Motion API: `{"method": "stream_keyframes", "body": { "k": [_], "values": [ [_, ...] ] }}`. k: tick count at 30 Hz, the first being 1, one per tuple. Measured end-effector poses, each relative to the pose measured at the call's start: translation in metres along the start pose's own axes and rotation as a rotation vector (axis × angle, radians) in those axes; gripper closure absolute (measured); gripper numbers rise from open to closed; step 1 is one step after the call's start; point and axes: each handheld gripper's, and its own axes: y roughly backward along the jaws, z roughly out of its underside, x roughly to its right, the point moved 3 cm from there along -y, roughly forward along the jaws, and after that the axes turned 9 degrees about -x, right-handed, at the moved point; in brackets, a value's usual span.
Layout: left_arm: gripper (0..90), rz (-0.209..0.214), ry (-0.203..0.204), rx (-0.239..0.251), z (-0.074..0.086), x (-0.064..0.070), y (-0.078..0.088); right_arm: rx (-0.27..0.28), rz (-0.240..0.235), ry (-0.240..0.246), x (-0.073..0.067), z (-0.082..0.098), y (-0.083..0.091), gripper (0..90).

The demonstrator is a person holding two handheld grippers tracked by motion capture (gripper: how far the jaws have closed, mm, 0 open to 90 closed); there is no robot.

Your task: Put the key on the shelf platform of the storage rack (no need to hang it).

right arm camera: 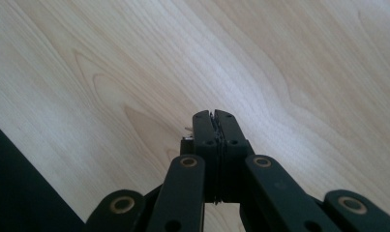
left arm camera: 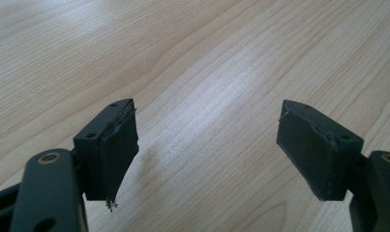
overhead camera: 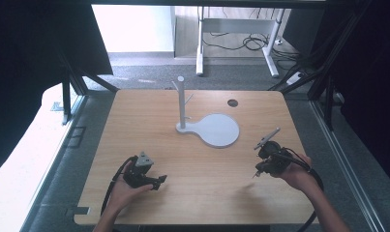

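Wooden surface (overhead camera: 192, 164) stretches under both grippers. White stand (overhead camera: 208, 126), a round base with an upright pegged post, sits ahead of them, between the two and well apart from each. Left gripper (left arm camera: 207, 145) hovers with jaws spread wide, nothing between. Right gripper (right arm camera: 214, 121) is pressed closed, empty.
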Motion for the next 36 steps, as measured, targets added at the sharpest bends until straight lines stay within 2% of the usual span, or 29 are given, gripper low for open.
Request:
{"method": "stream_keyframes", "body": {
  "k": [17, 27, 36],
  "values": [
    [22.9, 0.002, 0.009, -0.001, 0.001, -0.001, -0.001, 0.019, -0.017, 0.024, -0.003, -0.039, -0.004, 89.6],
    [22.9, 0.002, 0.008, -0.006, 0.001, 0.0, -0.002, 0.026, -0.027, 0.02, 0.0, -0.047, -0.005, 89.6],
    [22.8, 0.005, 0.01, -0.005, 0.001, -0.001, -0.002, 0.023, -0.014, 0.01, 0.006, -0.05, -0.004, 89.6]
  ]
}}
